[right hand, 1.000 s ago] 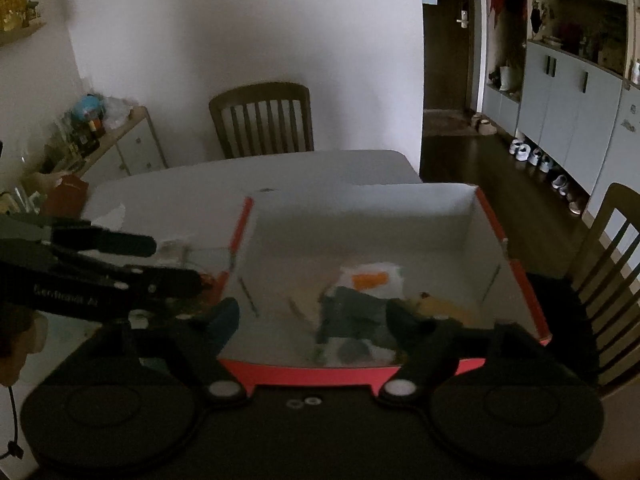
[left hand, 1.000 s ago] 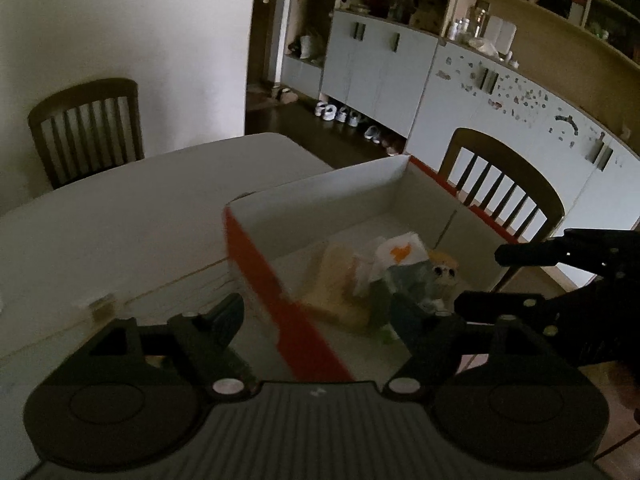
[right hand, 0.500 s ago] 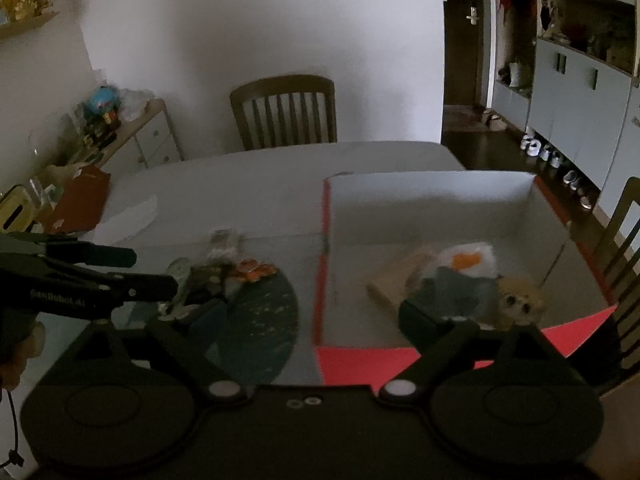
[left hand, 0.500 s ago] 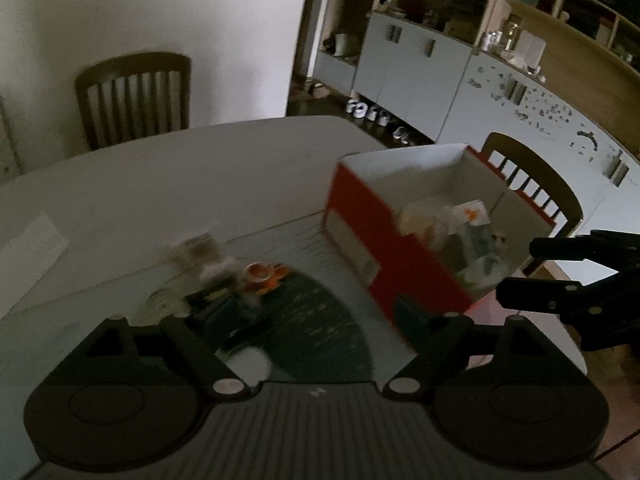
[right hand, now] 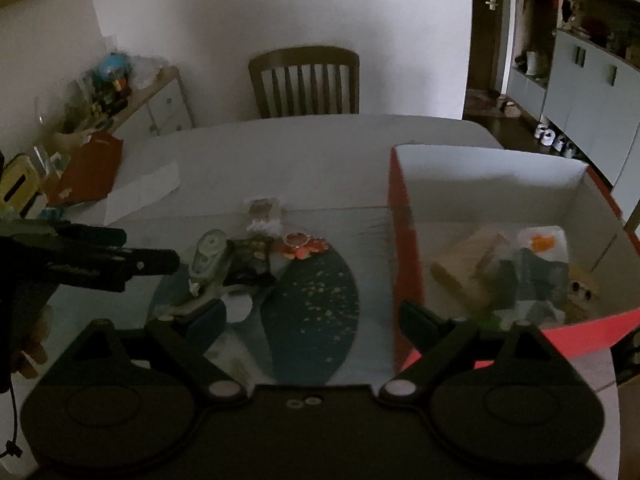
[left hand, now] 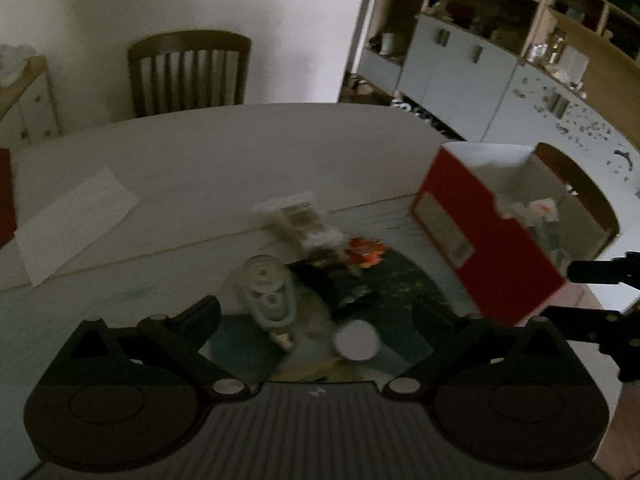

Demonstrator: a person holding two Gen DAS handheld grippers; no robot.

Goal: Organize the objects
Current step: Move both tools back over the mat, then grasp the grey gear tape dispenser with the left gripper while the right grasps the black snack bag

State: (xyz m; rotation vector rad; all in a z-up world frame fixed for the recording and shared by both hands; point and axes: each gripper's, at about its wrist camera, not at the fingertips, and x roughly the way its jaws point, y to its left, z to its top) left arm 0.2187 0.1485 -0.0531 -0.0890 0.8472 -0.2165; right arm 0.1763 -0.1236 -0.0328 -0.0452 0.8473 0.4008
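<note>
A red box (left hand: pixel 486 236) with a white inside stands on the table's right side; in the right wrist view (right hand: pixel 408 240) it holds a white packet, a dark packet and a small plush toy. Left of it lies a loose pile: a clear tape dispenser (left hand: pixel 268 294) (right hand: pixel 210 254), a dark packet (right hand: pixel 250 262), an orange trinket (left hand: pixel 362 252) (right hand: pixel 302 244), a clear wrapped snack (left hand: pixel 298 220) and a white disc (left hand: pixel 356 340). My left gripper (left hand: pixel 316 312) is open and empty, just before the pile. My right gripper (right hand: pixel 314 316) is open and empty, between pile and box.
A dark round mat (right hand: pixel 316 300) lies under the pile. A white paper sheet (left hand: pixel 76 216) lies at the table's left, a red bag (right hand: pixel 90 168) beyond it. Wooden chairs (left hand: pixel 188 72) stand behind the table and behind the box. Cabinets line the right wall.
Both grippers have swung left, away from the box interior toward the pile of loose objects. The box has shifted to the right of both views. Both stay open.
</note>
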